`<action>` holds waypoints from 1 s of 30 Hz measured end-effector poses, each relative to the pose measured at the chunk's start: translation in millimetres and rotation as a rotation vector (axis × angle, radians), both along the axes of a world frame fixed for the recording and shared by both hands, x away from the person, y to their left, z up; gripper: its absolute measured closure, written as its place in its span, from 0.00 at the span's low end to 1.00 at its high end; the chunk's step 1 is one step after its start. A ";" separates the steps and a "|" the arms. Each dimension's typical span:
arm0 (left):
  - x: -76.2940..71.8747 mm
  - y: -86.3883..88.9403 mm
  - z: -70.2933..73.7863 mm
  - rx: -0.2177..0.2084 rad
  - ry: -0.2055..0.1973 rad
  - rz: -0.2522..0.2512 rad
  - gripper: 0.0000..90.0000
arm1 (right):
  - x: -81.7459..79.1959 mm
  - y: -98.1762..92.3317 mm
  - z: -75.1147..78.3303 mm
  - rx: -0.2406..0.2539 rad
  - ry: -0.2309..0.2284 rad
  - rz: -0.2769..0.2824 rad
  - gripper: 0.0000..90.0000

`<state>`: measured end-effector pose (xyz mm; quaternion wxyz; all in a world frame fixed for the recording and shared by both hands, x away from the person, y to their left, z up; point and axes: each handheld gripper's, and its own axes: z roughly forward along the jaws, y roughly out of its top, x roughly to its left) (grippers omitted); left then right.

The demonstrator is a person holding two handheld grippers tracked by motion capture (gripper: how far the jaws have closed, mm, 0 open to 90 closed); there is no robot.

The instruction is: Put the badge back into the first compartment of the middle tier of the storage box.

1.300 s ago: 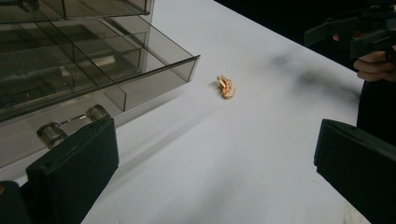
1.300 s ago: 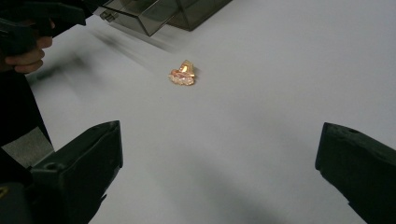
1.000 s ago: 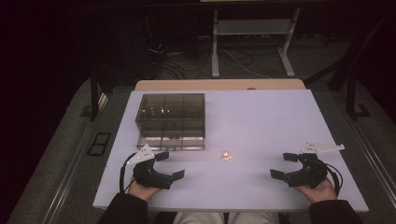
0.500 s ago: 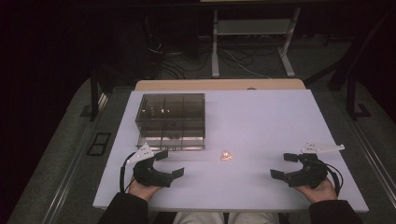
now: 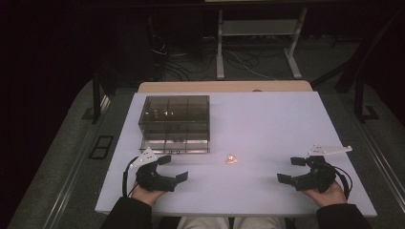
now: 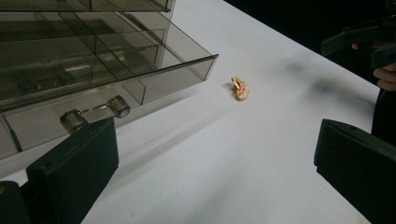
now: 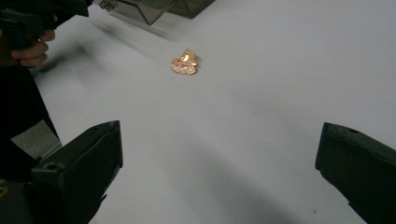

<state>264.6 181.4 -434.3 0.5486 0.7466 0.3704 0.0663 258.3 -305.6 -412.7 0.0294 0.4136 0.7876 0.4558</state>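
White and bare across most of its top, the counter (image 5: 267, 124) carries a smoky clear drawer box (image 5: 174, 119) at its left rear, with the bottom drawer (image 6: 107, 88) pulled out toward the person. A small gold trinket (image 5: 231, 159), perhaps a ring or charm, lies on the open surface just right of that drawer's front corner. It sits between the two hands but closer to the left gripper (image 5: 172, 169), which rests near the front edge with its jaws wide apart and pointing right, toward the piece. The right gripper (image 5: 289, 170) lies well apart at the far right, jaws also spread, aimed left. In the left gripper view the trinket is ahead and slightly right of centre, so the left hand probably has the shorter reach.
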 end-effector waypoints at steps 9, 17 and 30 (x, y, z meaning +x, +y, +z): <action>0.4 -0.3 -0.7 0.000 0.008 -0.004 0.00 | 6.8 5.5 10.8 -0.018 -0.004 0.041 0.00; 0.5 0.0 -0.9 0.004 0.008 -0.005 0.00 | 13.8 9.8 11.9 -0.033 0.010 0.063 0.00; 0.5 0.1 -1.3 0.007 0.007 -0.006 0.00 | 22.8 19.0 14.1 -0.050 0.016 0.092 0.00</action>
